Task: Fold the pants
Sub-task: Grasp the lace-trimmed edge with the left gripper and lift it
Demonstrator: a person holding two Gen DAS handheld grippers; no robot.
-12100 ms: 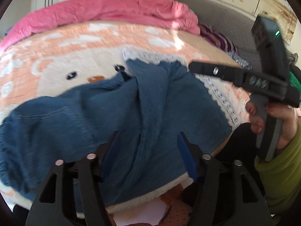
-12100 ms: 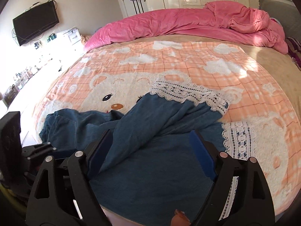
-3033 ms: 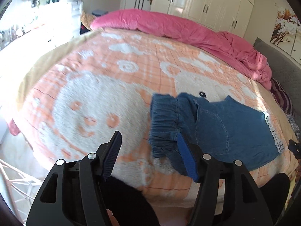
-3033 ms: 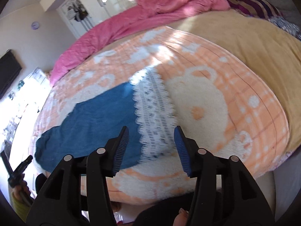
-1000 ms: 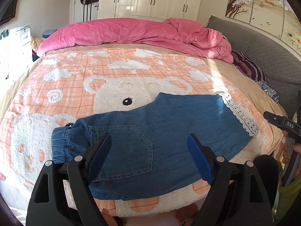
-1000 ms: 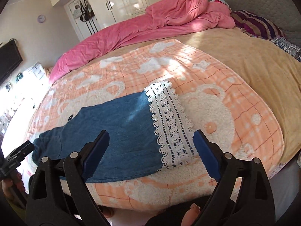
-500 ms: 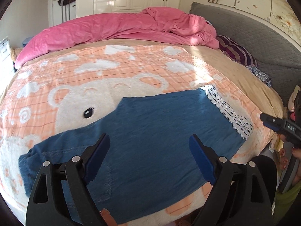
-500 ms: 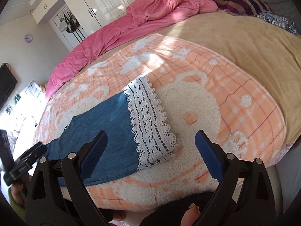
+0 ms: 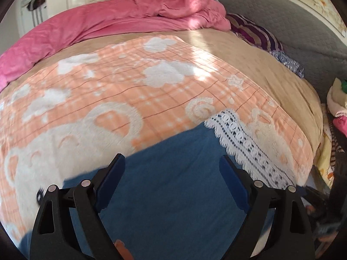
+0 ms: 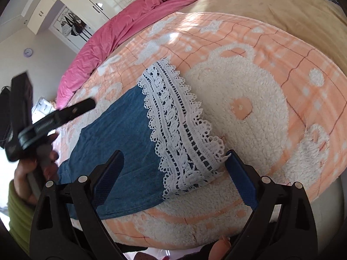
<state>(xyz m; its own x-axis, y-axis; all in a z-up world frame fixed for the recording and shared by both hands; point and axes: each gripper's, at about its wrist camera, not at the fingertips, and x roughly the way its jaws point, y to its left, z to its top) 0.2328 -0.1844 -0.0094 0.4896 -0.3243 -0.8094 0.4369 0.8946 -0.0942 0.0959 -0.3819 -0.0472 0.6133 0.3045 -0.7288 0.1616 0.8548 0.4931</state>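
Both grippers hung over blue denim pants lying flat on an orange bear blanket. The right gripper gaped wide above the lace hem; the left gripper, its jaws just widened, held nothing. Beyond the blanket lay a pink duvet.

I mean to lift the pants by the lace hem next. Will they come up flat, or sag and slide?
The pants lie limp and flat on the blanket, so they will probably droop from the grip. The lace hem is openwork and looks delicate; a claw pad might snag it. The fleecy blanket probably resists sliding.
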